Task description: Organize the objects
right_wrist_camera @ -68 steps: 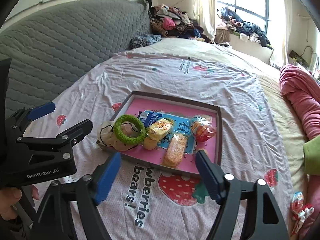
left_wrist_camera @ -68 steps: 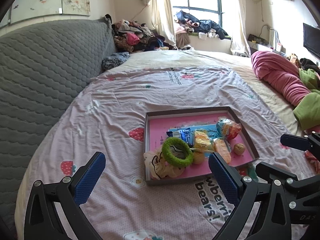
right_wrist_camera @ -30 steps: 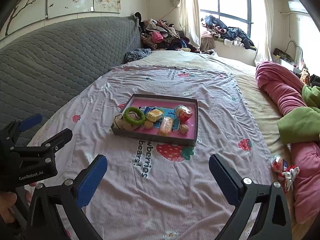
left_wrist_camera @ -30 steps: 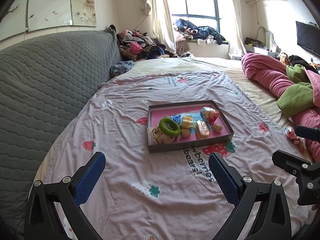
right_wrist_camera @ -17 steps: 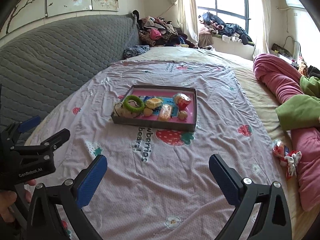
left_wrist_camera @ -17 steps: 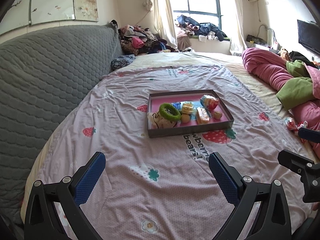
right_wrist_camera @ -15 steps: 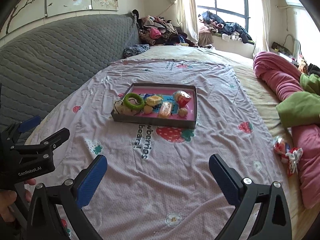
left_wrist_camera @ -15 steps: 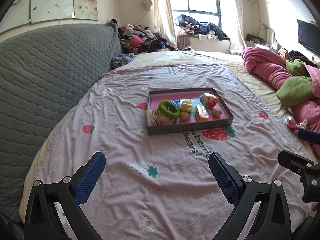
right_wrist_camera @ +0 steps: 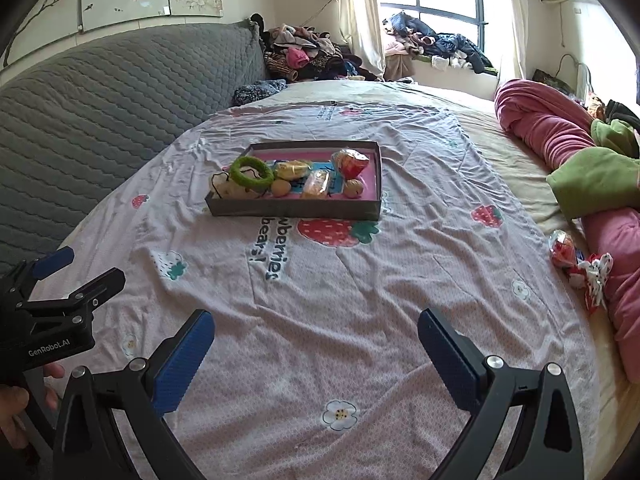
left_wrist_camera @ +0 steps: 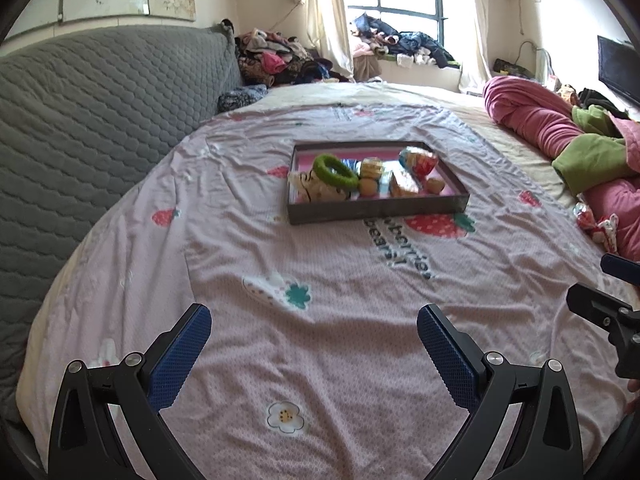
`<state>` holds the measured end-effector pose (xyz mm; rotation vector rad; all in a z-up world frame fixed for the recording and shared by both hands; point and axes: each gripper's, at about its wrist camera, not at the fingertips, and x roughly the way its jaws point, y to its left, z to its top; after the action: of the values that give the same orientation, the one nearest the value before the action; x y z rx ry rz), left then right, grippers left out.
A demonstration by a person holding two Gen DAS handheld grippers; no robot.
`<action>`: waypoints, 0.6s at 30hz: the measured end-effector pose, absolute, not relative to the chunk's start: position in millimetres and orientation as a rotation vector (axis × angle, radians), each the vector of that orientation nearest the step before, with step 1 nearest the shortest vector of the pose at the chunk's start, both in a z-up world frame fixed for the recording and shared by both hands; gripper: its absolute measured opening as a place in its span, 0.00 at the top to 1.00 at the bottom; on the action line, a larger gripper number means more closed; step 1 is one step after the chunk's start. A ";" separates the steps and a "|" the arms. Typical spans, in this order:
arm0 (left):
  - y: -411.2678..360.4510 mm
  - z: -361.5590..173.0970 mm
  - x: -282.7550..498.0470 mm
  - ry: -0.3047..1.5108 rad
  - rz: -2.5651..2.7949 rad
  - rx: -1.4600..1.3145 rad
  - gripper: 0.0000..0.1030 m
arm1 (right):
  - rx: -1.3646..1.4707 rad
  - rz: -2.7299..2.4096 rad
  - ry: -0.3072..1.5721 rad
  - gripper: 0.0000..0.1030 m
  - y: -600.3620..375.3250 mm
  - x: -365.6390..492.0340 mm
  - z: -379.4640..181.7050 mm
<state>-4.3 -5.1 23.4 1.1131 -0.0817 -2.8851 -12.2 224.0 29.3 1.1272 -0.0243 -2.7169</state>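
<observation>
A dark tray with a pink floor sits mid-bed. It holds a green fuzzy ring, wrapped snacks, a red-orange packet and small round balls. My left gripper is open and empty, well short of the tray. My right gripper is open and empty, also far back. A red wrapped snack lies on the sheet at the right.
The strawberry-print sheet covers the bed. A grey quilted headboard runs along the left. Pink and green bedding is piled at the right. Clothes are heaped at the far corner by the window.
Both grippers have pulled back from the tray, which now looks smaller and farther off. Both stay open and empty. The tray's contents have not moved.
</observation>
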 end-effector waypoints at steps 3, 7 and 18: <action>-7.6 12.9 -5.6 -0.073 -2.880 1.124 0.00 | 1.149 -2.712 -0.038 0.00 225.3 -13.4 16.9; -9.9 -0.7 -8.7 -0.057 -2.878 1.145 0.00 | 1.166 -2.719 -0.047 0.00 227.4 -13.6 2.8; -13.2 -28.4 -24.0 -0.052 -2.864 1.183 0.00 | 1.197 -2.711 -0.050 0.00 226.2 -23.1 -22.2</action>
<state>-24.0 -13.2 -28.4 1.1827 -0.0515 -2.8636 -23.1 226.2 -22.2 1.1968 -0.0501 -2.7111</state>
